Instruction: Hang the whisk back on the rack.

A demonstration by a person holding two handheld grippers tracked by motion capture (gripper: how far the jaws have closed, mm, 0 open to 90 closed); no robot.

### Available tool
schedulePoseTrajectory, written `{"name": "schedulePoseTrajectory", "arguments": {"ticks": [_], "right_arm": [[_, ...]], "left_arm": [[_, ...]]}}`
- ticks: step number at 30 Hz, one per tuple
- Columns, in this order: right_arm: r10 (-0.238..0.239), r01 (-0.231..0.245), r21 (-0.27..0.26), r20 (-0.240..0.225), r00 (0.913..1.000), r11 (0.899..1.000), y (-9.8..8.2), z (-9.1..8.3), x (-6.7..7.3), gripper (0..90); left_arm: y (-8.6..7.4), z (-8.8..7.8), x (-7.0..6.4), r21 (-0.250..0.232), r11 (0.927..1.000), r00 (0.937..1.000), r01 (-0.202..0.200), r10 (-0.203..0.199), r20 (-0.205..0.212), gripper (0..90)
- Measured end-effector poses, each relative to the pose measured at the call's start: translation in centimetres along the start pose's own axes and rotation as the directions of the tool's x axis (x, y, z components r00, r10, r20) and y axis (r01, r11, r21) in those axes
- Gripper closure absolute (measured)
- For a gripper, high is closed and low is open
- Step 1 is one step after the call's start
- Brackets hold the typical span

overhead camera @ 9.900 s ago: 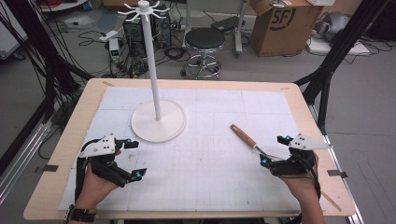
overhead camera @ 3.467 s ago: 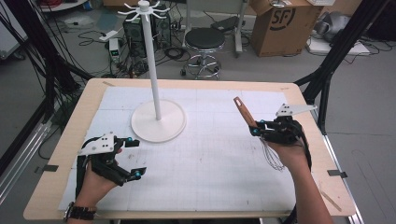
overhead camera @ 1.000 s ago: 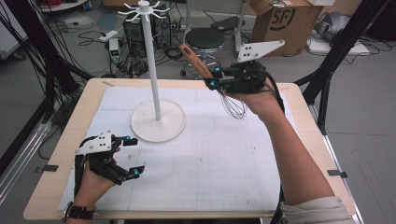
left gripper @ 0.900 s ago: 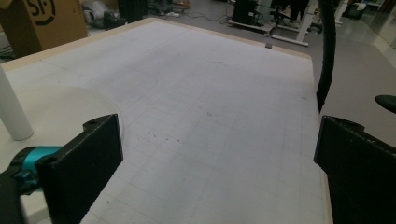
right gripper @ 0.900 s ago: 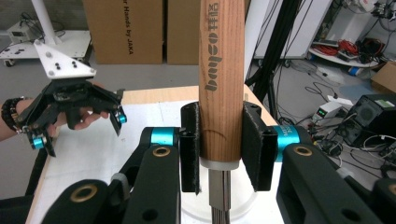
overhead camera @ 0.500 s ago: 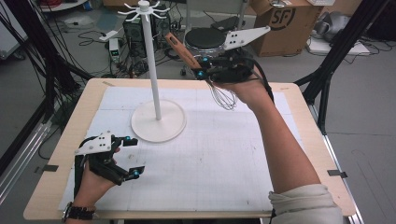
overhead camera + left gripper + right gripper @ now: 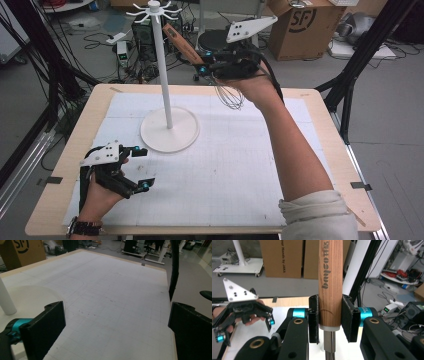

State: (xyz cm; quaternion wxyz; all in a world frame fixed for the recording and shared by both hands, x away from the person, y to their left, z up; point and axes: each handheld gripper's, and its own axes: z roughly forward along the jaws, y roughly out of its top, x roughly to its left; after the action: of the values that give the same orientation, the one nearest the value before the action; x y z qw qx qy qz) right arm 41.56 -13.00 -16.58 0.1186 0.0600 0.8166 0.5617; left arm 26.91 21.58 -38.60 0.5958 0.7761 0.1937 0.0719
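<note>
Near the desk's front-left corner left gripper (image 7: 134, 169) resting wide open and empty, then right gripper (image 7: 329, 317) clamped on whisk (image 7: 200, 57) above far edge beside hook stand (image 7: 161, 60): likely to knock stand if swung carelessly.

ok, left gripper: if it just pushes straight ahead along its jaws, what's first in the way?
Looks free. The left gripper sits open low over the white mat; its own view shows bare mat to the far table edge. The stand base lies off to the side, though depth is hard to judge.
</note>
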Motion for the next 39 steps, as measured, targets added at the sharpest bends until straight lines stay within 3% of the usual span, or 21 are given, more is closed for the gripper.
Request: {"name": "schedulePoseTrajectory", "arguments": {"ticks": [14,24,39], "right_arm": [[0.002,-0.002,0.003,0.011,0.9999,1.000,1.5,1.3,-0.7,70.9],[0.000,0.000,0.010,0.014,0.9999,1.000,1.3,2.1,-1.1,70.8],[0.042,-0.043,0.025,0.031,0.9986,0.999,0.7,3.0,-1.8,70.8]], "left_arm": [[-0.1,-0.1,0.2,0.002,1.0000,1.0000,-0.001,0.001,0.000,1.7],[-0.2,0.0,0.2,0.000,1.0000,1.0000,0.003,-0.003,0.003,1.7],[-0.2,-0.2,0.2,-0.008,0.9999,1.0000,0.007,-0.007,-0.002,1.8]]}}
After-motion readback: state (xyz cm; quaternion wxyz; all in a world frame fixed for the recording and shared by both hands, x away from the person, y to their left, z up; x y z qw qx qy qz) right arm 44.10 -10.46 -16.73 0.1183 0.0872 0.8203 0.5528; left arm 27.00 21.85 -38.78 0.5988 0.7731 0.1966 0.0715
